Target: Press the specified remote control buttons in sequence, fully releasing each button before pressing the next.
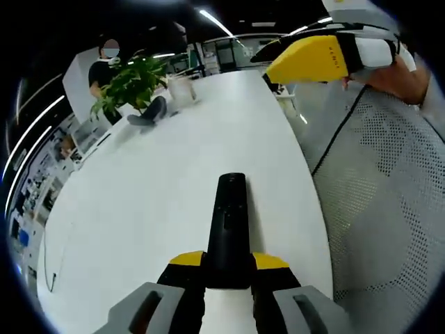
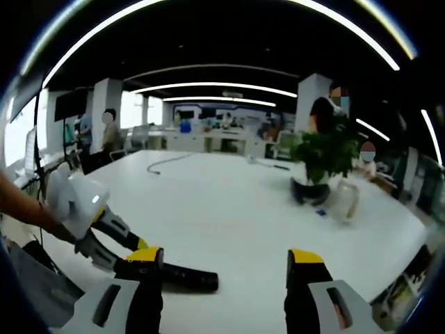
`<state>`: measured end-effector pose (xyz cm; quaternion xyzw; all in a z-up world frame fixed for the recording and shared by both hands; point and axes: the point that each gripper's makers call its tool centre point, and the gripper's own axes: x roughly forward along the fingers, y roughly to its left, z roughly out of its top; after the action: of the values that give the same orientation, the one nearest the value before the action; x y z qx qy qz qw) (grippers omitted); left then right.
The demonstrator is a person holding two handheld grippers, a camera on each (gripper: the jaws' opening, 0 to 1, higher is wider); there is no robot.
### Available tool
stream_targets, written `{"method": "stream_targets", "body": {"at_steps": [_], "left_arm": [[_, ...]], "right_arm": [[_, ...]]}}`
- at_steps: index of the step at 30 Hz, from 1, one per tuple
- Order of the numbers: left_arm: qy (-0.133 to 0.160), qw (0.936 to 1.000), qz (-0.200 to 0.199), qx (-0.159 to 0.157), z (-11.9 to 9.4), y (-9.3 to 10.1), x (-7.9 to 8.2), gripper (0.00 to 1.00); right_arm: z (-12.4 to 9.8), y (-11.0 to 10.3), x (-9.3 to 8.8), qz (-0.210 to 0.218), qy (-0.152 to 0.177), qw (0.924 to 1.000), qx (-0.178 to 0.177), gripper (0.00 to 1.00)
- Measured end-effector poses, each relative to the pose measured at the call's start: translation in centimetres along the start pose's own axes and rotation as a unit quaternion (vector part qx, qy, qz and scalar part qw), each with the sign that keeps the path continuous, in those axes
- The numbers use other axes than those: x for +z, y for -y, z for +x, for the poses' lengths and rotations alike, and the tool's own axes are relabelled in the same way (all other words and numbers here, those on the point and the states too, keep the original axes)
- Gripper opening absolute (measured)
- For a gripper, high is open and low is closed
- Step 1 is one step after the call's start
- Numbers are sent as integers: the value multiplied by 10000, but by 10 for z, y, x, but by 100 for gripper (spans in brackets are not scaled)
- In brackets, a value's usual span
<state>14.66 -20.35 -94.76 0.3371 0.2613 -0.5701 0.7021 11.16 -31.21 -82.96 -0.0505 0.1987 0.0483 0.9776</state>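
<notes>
**Left clamps remote, right off it**

Left gripper (image 1: 228, 268) is closed on the near end of the black remote (image 1: 228, 226), which points out over the white table (image 1: 160, 188). Right gripper (image 2: 226, 268) hangs above the table, jaws wide apart, nothing between them. Potted plant (image 2: 323, 156) stands farther back on the table.

Hardly any writing can be made out from here. The yellow jaw of the right gripper (image 1: 327, 56), seen in the left gripper view, carries a short line of small dark lettering along its side, but the letters are too small and blurred to read. The black remote control (image 1: 228, 229) on the white table (image 1: 139, 209) shows buttons along its top, with no legible marks or numbers on them.
</notes>
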Motion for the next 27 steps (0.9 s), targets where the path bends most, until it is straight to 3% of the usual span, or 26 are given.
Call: {"method": "stream_targets", "body": {"at_steps": [9,19,27], "left_arm": [[-156,9998,64,139,5,-38,-6,23],[-299,9993,-10,224,10,-80,-13,23],[-510,9979,269,293,11,-111,-22,23]], "right_arm": [[0,1,1,-27,7,10000,-10,73],[4,2,-2,-97,-18,9999,-49,87],[7,-8,-6,-282,-89,9995,118,88]]}}
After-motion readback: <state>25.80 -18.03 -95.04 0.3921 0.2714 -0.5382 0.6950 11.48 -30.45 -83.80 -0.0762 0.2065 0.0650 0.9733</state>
